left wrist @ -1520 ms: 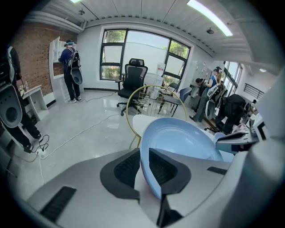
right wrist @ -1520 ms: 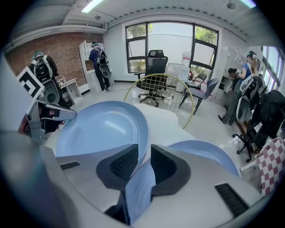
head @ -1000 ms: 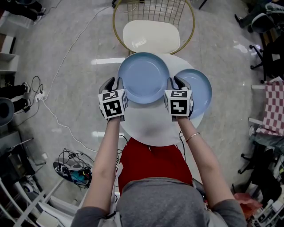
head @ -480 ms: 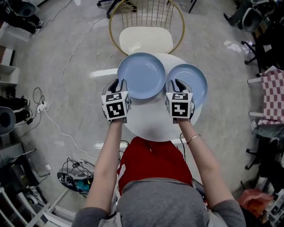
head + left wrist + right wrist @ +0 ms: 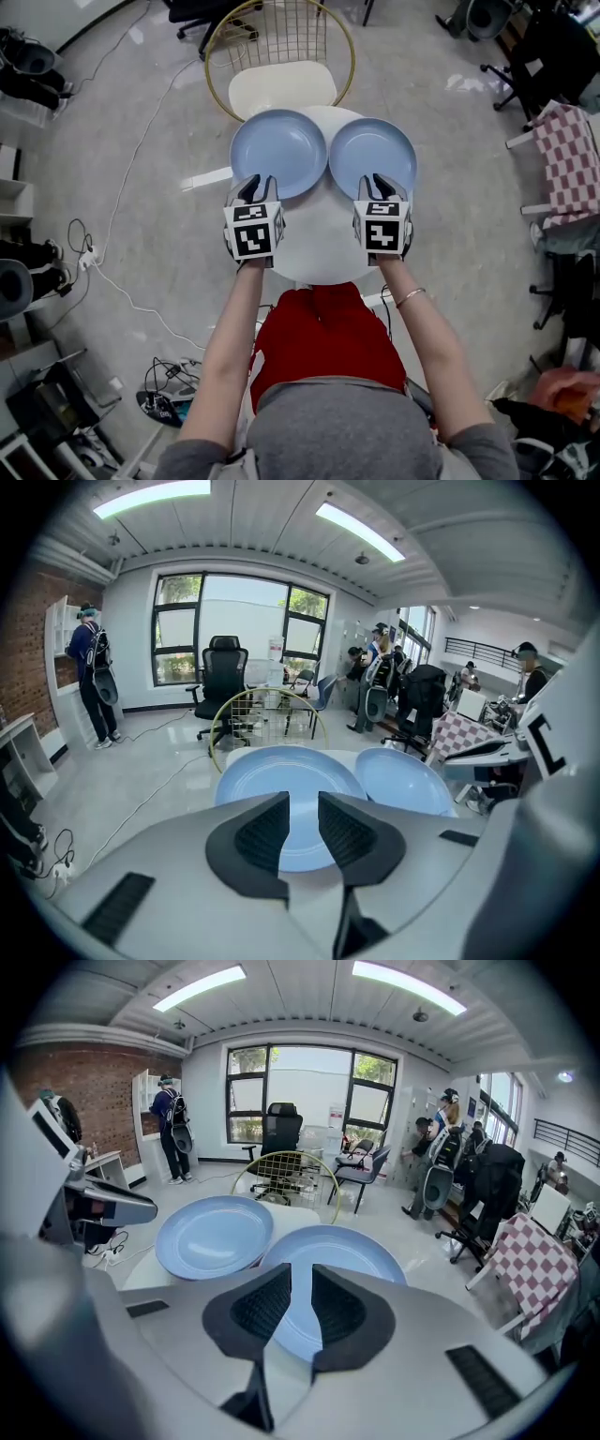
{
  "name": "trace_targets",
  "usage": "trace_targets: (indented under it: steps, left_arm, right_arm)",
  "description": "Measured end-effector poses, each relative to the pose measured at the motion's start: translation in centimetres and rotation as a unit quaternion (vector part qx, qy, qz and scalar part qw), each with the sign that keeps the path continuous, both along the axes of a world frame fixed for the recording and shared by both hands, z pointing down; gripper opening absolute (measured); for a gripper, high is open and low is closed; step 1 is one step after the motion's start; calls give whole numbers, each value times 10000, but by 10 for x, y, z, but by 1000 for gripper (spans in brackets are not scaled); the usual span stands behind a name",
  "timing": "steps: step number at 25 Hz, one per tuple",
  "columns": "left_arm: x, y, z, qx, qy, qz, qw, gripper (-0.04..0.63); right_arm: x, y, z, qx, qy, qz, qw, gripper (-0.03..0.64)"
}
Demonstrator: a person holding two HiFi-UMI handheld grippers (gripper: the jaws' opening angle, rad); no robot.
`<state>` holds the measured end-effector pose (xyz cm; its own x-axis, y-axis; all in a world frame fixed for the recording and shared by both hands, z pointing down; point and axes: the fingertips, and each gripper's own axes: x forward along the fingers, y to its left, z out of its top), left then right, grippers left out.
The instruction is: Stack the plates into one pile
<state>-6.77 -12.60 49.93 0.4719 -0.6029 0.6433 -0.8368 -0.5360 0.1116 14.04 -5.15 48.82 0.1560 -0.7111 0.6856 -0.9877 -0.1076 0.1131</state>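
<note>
Round white table (image 5: 319,248) carries left plate (image 5: 278,153) beside right plate (image 5: 372,157); left gripper (image 5: 255,185) and right gripper (image 5: 380,183) jaws narrowly apart, empty

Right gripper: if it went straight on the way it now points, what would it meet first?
Most likely the right-hand blue plate, which lies straight ahead of the right gripper, in line with its parted jaws; the depth is hard to judge.
</note>
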Motion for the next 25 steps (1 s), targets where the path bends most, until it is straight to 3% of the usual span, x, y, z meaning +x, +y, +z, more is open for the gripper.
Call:
trace_targets:
  steps: [7,14,18,25]
  left_arm:
    - [58,34,0,-136,150,576,9981,103]
    - [117,50,6,-186,77,865,9960,103]
    - [140,54,17,-384,53,773,9963,103]
    - [165,50,31,-606,138,231,9978,104]
  right_arm:
    - [41,37,-4,14,76,450,9990,81]
    - [87,44,4,-21,14,525,9986,81]
    - [109,34,13,-142,-68,372,9992,81]
    - [152,8,25,-313,-38,-40,9995,81]
